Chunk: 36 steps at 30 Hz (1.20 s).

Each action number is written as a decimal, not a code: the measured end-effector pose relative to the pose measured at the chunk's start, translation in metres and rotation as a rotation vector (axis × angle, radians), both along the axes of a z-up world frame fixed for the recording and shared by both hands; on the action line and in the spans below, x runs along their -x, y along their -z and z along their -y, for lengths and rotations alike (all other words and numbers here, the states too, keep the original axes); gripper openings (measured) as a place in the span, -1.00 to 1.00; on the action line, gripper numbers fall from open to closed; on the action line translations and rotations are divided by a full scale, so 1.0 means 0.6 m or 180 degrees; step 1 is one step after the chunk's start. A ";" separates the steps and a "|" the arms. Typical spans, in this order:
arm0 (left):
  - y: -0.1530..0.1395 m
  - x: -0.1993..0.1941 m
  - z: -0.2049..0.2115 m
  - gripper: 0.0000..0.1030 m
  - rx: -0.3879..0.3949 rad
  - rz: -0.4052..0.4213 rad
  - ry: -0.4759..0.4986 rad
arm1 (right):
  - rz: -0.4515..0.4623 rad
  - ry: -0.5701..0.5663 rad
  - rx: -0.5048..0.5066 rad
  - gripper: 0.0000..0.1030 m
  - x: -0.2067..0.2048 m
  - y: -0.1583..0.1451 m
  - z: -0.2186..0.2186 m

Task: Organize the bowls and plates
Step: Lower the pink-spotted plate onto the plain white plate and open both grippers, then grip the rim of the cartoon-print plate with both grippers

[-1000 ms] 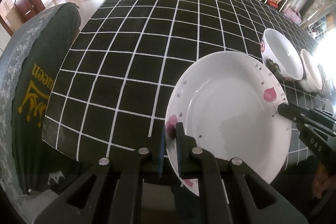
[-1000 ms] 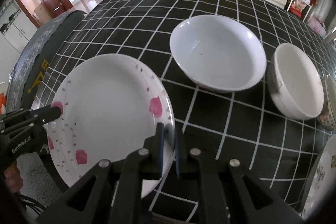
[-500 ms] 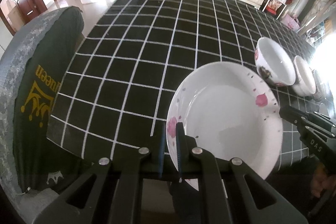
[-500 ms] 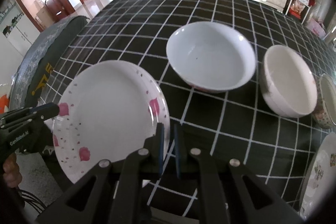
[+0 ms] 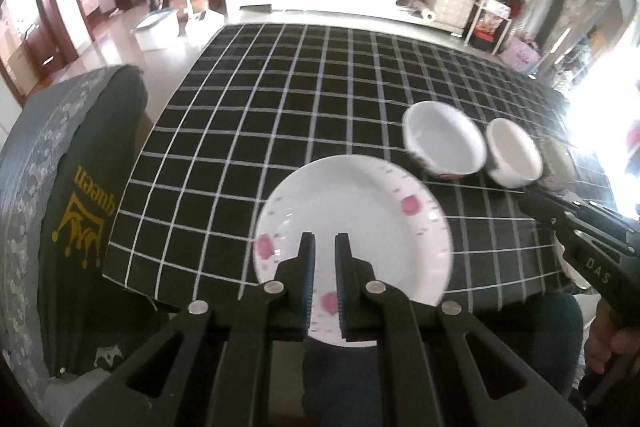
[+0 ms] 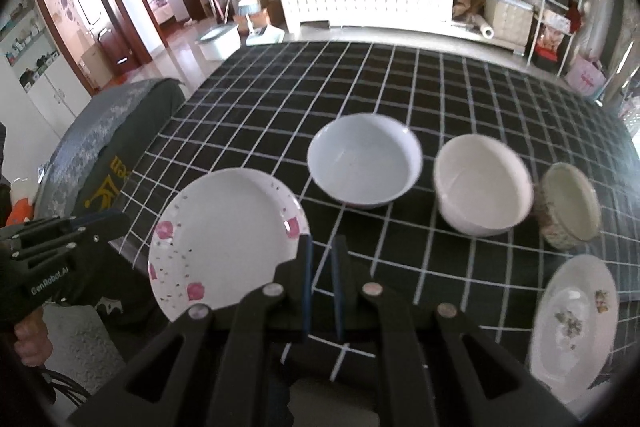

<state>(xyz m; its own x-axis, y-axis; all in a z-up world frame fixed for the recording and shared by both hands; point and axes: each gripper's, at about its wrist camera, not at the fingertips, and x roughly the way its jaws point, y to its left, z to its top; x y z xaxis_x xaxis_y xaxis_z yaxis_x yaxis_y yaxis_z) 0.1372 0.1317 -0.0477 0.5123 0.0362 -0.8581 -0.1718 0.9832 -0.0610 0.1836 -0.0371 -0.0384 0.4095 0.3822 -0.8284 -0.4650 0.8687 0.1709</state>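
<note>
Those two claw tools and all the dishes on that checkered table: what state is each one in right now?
Left gripper: jaws slightly apart, empty.
Right gripper: jaws slightly apart, empty.
Pink-flowered plate: upright, held by neither gripper, overhanging the table's near edge.
Wide white bowl: upright, empty.
Second white bowl: upright, empty.
Small patterned bowl: upright, empty.
Floral plate: at the near edge, empty.

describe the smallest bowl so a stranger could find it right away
On the black grid tablecloth, three bowls stand in a row behind the plates. The smallest bowl is at the right end, beside the white bowl. Only it has a patterned, speckled outside and a greenish-cream inside.
</note>
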 end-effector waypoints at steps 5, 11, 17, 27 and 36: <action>-0.030 0.006 0.055 -0.84 -0.0102 0.0159 0.0197 | 0.0087 0.0138 0.0012 -0.76 0.011 -0.022 0.038; -0.055 0.001 0.116 -0.55 -0.0160 0.0241 0.0372 | 0.0155 0.0332 0.0014 -0.63 0.020 -0.042 0.091; -0.071 -0.019 0.192 -0.53 -0.0052 0.0268 0.0674 | 0.0192 0.0526 -0.0029 -0.32 0.028 -0.056 0.154; -0.079 -0.060 0.303 -0.44 -0.0053 0.0304 0.0965 | 0.0207 0.0900 -0.0032 -0.05 0.017 -0.062 0.269; -0.053 -0.090 0.380 -0.34 -0.0006 0.0204 0.1229 | 0.0129 0.1227 0.0066 0.27 0.002 -0.036 0.366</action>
<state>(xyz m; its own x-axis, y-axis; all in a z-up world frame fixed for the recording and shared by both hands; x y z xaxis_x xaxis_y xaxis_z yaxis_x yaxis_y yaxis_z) 0.1911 -0.0966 -0.0159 0.5410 -0.1681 -0.8241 0.2151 0.9749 -0.0576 0.1823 -0.2569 -0.0165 0.5524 0.1771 -0.8145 -0.1097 0.9841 0.1396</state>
